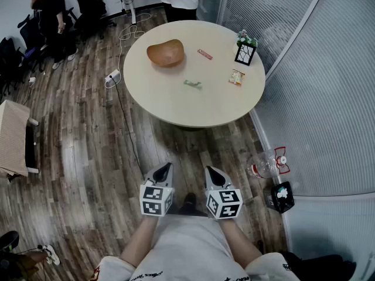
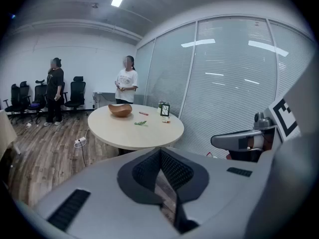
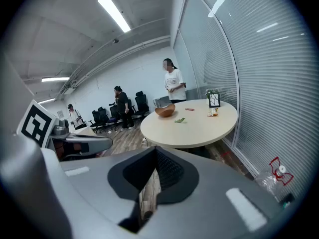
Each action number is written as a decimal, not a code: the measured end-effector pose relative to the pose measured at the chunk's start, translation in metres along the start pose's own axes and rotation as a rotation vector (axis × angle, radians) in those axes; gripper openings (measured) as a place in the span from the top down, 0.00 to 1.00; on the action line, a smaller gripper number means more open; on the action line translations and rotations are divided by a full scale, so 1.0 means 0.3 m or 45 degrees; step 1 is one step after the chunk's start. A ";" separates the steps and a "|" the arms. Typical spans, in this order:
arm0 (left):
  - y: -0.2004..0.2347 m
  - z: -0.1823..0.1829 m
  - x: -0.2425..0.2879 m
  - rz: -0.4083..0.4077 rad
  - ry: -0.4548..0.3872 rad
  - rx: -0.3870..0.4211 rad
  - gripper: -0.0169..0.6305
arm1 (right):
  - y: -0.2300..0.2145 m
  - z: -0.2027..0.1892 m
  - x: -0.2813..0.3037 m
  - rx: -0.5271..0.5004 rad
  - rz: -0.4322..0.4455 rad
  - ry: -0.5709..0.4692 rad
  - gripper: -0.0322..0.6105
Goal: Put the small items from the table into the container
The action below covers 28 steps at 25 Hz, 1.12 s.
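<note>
Left claw (image 1: 163,171): jaws pinched together on nothing, angled down, idle because nothing is within reach.
Right claw (image 1: 214,174): just beside the left, also closed and empty.
Table (image 1: 193,119): well ahead of both claws.
Small items: green piece (image 1: 193,84), orange packet (image 1: 236,76) and red strip (image 1: 204,54) lie loose on the tabletop.
Bowl (image 1: 166,52): beyond the green piece and left of the red strip, probably the container.

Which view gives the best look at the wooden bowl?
Head view: it looks down into the wooden bowl, so the whole rim and inside show. The left gripper view and right gripper view catch only its small, distant side profile.
</note>
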State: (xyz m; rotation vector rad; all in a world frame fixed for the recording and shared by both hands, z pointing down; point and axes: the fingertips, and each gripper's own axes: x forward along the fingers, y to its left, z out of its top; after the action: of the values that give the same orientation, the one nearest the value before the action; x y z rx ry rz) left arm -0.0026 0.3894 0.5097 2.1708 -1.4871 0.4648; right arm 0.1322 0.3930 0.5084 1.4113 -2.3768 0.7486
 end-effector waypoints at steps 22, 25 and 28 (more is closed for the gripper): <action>-0.009 0.048 0.062 -0.006 0.011 0.013 0.97 | -0.064 0.047 0.011 0.050 0.010 -0.055 0.95; 0.015 0.069 0.104 -0.011 0.015 0.008 0.97 | -0.078 0.055 0.049 0.053 0.004 -0.044 0.95; 0.047 0.094 0.171 -0.021 0.021 -0.007 0.97 | -0.097 0.074 0.110 0.045 0.000 -0.025 0.95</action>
State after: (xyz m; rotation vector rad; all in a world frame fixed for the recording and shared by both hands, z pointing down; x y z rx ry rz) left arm 0.0031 0.3297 0.5155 2.1682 -1.4585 0.4716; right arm 0.1420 0.3452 0.5144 1.4392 -2.3892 0.7838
